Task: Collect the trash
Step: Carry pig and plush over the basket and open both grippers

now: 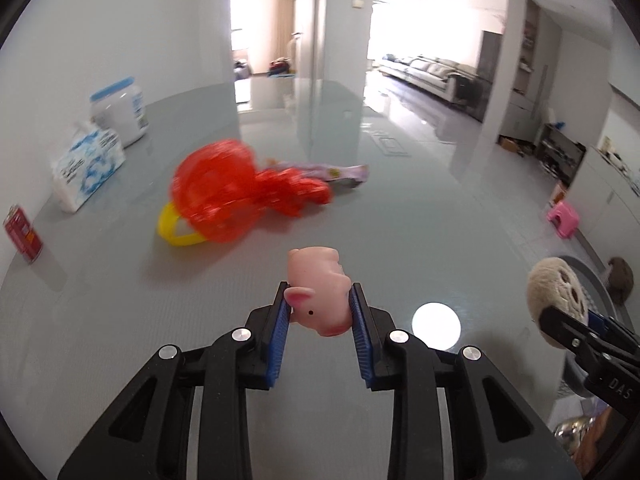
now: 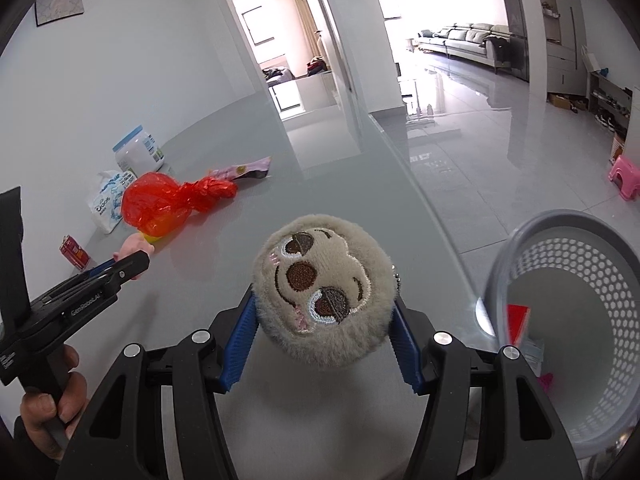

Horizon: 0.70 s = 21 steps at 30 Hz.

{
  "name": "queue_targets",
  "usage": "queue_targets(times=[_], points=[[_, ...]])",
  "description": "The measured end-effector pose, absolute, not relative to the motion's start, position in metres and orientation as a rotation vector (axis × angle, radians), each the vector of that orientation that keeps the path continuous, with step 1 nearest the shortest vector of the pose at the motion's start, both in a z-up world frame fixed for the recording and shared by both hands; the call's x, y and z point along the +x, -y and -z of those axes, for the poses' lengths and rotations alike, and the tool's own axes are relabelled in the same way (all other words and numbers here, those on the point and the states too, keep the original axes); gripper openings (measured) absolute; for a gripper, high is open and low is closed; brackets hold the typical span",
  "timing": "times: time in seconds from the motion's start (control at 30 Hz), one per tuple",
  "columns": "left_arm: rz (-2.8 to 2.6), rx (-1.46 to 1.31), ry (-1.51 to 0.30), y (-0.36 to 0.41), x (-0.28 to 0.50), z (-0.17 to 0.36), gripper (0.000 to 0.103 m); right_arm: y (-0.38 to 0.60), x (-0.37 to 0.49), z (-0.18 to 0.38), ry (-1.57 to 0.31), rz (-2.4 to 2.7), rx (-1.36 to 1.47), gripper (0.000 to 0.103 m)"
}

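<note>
The left gripper (image 1: pixel 320 304) pinches a pink pig toy (image 1: pixel 318 294) above the table (image 1: pixel 120 320). The right gripper (image 2: pixel 324 320) clamps a round plush sloth (image 2: pixel 324 288), with the basket (image 2: pixel 560 240) to its right. Either toy could slip, the smooth pig sooner.

The left gripper (image 1: pixel 320 312) pinches a pink pig toy (image 1: pixel 318 294) between its blue pads, a red bag (image 1: pixel 240 196) lying ahead-left of them.
</note>
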State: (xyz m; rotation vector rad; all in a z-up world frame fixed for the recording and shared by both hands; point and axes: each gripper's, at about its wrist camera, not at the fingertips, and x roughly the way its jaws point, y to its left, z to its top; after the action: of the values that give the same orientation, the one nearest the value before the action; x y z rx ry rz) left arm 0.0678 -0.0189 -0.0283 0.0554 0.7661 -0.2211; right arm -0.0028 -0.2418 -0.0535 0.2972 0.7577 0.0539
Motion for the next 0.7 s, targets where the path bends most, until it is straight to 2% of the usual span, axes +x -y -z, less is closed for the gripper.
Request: queue_targets(times=[0.3, 0.7], points=[[0.464, 0.128, -0.751, 0.128, 0.037, 0.017, 0.029, 0.327, -0.075, 0.045, -0.674, 0.136, 0.374, 0.059], [0.69, 0.245, -0.769, 0.268, -0.002, 0.035, 0.03, 0.418, -0.147, 0.074, -0.674, 0.355, 0.473, 0.059]])
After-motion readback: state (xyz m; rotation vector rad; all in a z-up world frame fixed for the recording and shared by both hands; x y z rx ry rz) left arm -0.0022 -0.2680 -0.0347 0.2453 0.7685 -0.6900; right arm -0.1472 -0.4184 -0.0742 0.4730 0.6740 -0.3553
